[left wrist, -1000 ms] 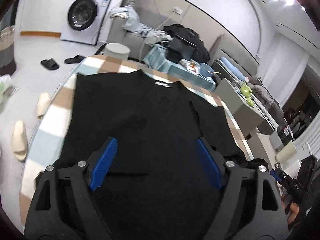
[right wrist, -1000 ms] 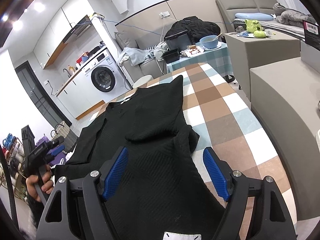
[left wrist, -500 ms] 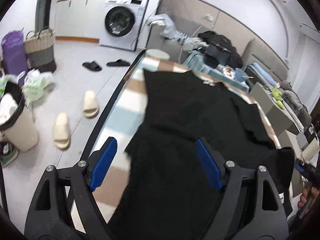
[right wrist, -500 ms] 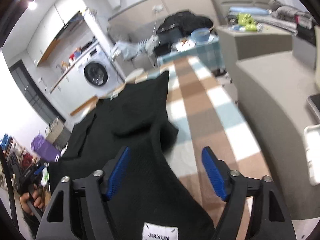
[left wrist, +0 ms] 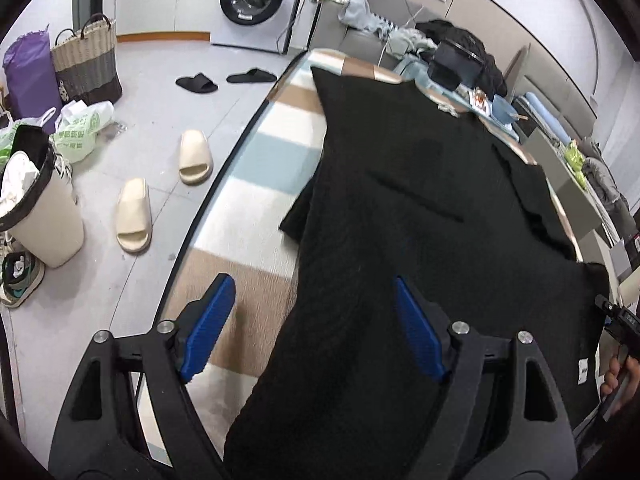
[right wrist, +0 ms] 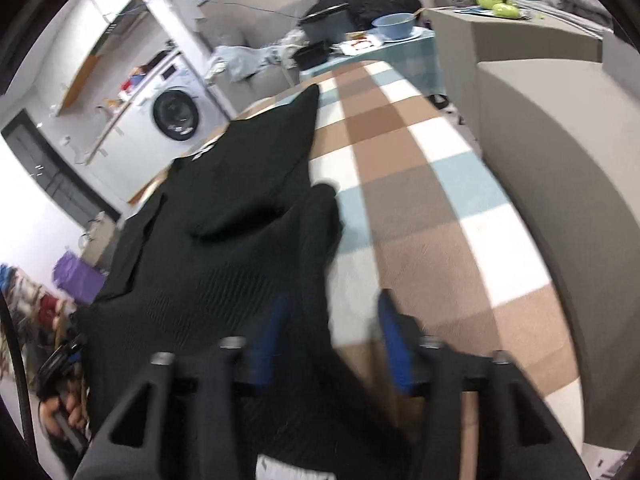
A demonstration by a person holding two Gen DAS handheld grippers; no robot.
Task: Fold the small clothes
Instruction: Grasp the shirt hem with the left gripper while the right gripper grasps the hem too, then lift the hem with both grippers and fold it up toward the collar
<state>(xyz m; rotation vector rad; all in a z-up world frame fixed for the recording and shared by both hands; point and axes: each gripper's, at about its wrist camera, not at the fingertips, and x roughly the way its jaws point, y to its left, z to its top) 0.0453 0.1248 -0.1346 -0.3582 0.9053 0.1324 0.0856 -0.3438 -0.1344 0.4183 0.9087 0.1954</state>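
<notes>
- Left tool (left wrist: 308,328) pointed steeply down over the near-left hem of the black top (left wrist: 420,208), jaws wide, released; left pad (left wrist: 206,326) above bare bench (left wrist: 256,184).
- Right tool (right wrist: 326,340) tilted down at the top's right edge; jaws were closing, fabric between them, right pad (right wrist: 394,344) over the checked cloth. Blurred, so pad contact could not be told.
- Top lay flat on the bench, collar at the far end.
- Left view only: slippers (left wrist: 134,216), bin (left wrist: 38,208), basket (left wrist: 86,64).
- Right view only: grey block (right wrist: 560,184) beside the bench.
- Washer (left wrist: 256,0) was in both views.
- White hem label (left wrist: 583,370): unreadable.
</notes>
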